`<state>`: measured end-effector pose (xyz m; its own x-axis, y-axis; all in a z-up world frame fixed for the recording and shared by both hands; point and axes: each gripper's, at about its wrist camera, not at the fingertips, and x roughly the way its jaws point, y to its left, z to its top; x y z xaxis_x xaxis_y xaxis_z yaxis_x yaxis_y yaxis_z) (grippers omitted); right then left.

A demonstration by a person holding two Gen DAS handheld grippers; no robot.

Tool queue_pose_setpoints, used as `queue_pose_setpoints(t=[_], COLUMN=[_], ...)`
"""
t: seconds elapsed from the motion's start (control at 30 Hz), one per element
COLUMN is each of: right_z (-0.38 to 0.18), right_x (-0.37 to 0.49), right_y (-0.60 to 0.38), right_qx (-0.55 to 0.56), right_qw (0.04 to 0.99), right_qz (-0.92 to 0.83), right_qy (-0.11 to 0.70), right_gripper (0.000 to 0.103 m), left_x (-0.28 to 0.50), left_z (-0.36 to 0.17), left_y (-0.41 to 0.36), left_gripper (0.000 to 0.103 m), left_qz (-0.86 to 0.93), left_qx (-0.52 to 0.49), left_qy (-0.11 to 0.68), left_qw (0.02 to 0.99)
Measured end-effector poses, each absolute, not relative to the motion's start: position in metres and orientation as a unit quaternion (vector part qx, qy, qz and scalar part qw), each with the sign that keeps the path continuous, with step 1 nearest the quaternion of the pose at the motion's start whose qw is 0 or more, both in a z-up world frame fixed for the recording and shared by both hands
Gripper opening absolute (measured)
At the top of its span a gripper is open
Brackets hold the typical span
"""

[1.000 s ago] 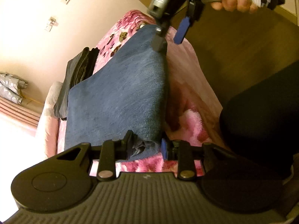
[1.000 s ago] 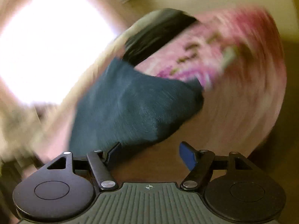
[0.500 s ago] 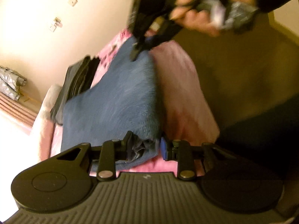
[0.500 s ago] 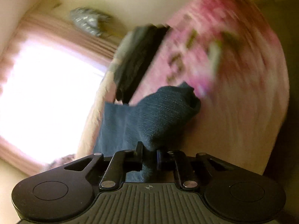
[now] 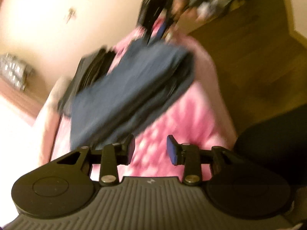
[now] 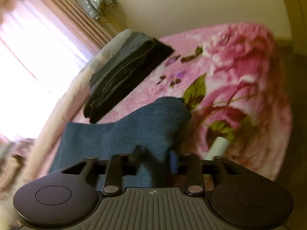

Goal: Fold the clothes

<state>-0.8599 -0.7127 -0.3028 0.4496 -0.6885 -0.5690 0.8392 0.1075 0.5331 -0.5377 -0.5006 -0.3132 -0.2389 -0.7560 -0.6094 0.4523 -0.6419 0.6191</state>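
A blue garment [image 5: 130, 88] lies folded on the pink floral blanket [image 5: 182, 124]. My left gripper [image 5: 150, 149] hovers just off the garment's near end, jaws opening, with only blanket showing between them. In the blurred left wrist view my right gripper [image 5: 155, 28], held by a hand [image 5: 191, 0], is at the garment's far end. The right wrist view shows the right gripper [image 6: 155, 157] with its jaws opening. A fold of the blue garment [image 6: 119, 134] still sits between them, and the pads stand apart from it.
A stack of dark folded clothes [image 6: 122, 76] lies on the blanket [image 6: 239, 76] beyond the garment, toward the bright curtained window [image 6: 28, 48]. A silver bag [image 6: 94, 0] hangs on the wall. Wooden floor [image 5: 249, 57] and the person's dark leg [image 5: 268, 134] are right of the bed.
The left gripper let go of the garment's near corner and spread its jaws. The right gripper clamped the far end, carried it over, and its jaws have now spread again.
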Motion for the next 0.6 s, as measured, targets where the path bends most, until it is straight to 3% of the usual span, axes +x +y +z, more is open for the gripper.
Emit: queue_pose_setpoints(t=[0.13, 0.23, 0.4, 0.6], right_z=[-0.272, -0.261, -0.299, -0.345], right_x=[-0.817, -0.767, -0.693, -0.662], right_y=[-0.646, -0.595, -0.546, -0.557], right_qx=[0.280, 0.144, -0.125, -0.219], right_qw=[0.799, 0.857, 0.834, 0.782], right_qz=[-0.511, -0.438, -0.337, -0.290], right_qy=[0.148, 0.231, 0.417, 0.506], right_gripper=[0.052, 0.080, 0.080, 0.080], left_x=[-0.511, -0.497, -0.496, -0.496], left_z=[-0.318, -0.318, -0.326, -0.338], left_y=[-0.520, -0.533, -0.549, -0.574], left_gripper=[0.036, 0.053, 0.066, 0.084], left_qz=[-0.746, -0.734, -0.710, -0.701], left_qx=[0.491, 0.494, 0.507, 0.512], left_qy=[-0.158, -0.177, -0.237, -0.264], left_qw=[0.421, 0.431, 0.427, 0.419])
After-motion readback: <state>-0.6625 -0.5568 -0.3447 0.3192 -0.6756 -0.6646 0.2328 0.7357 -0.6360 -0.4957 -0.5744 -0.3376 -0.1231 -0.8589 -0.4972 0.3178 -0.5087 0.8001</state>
